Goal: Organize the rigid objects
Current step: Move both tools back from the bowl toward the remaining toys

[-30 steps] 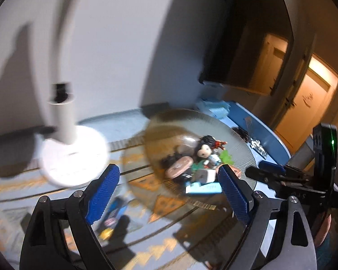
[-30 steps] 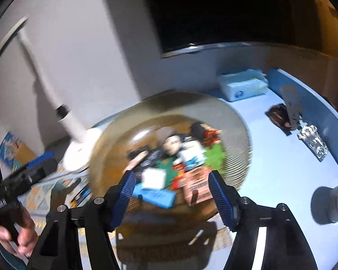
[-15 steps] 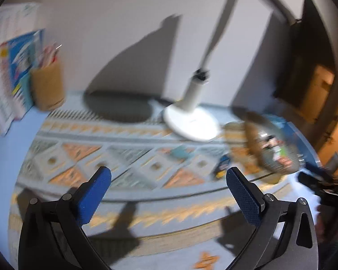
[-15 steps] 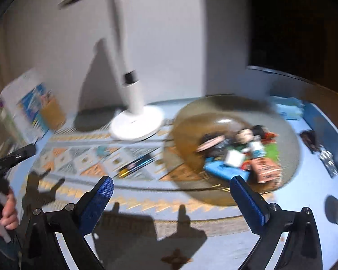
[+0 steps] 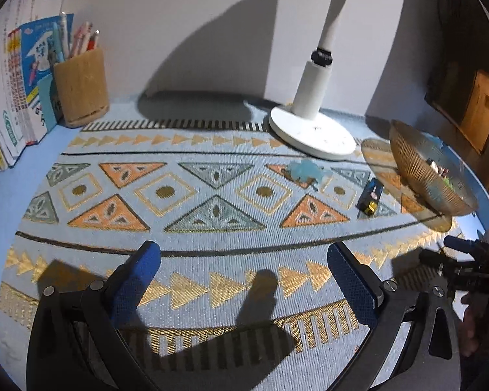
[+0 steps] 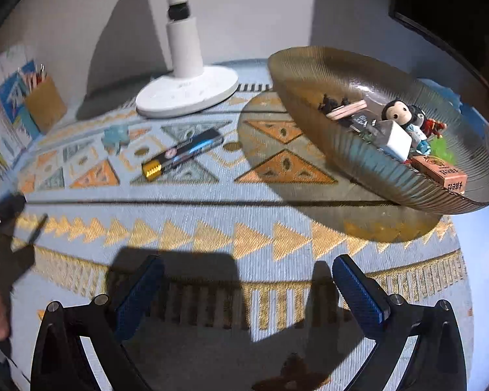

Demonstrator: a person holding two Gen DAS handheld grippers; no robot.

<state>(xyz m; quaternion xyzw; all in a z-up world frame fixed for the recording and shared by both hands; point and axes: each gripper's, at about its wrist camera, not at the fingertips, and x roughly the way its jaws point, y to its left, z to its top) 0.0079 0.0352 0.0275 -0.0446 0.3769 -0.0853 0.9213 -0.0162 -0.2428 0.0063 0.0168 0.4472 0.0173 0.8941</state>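
A ribbed amber glass bowl [image 6: 375, 169] sits at the two o'clock side of the right wrist view, resting on a pale blue woven mat with orange and gold triangles [image 6: 212, 228]. Inside it lie a small dark-haired doll figure [image 6: 399, 114], a white block [image 6: 395, 141], an orange printed carton [image 6: 440, 170], a pink flat piece [image 6: 345, 109] and other small bits too jumbled to name. On the mat at about eleven o'clock from the bowl's foot lies a long black tube with a gold cap [image 6: 182, 153], and just beyond it, at ten o'clock, a small pale turquoise figure [image 6: 115, 137], the two apart. A white desk lamp with a round base [image 6: 187, 91] stands at twelve o'clock, close beside the bowl's rim. Far off at nine to ten o'clock a tan pen holder with pens [image 5: 81, 88] stands against a row of upright books [image 5: 13, 75]. The right gripper [image 6: 247, 288] and the left gripper [image 5: 244, 277] both hang over bare mat with jaws spread wide and nothing between them; nothing lies between them and the loose items.
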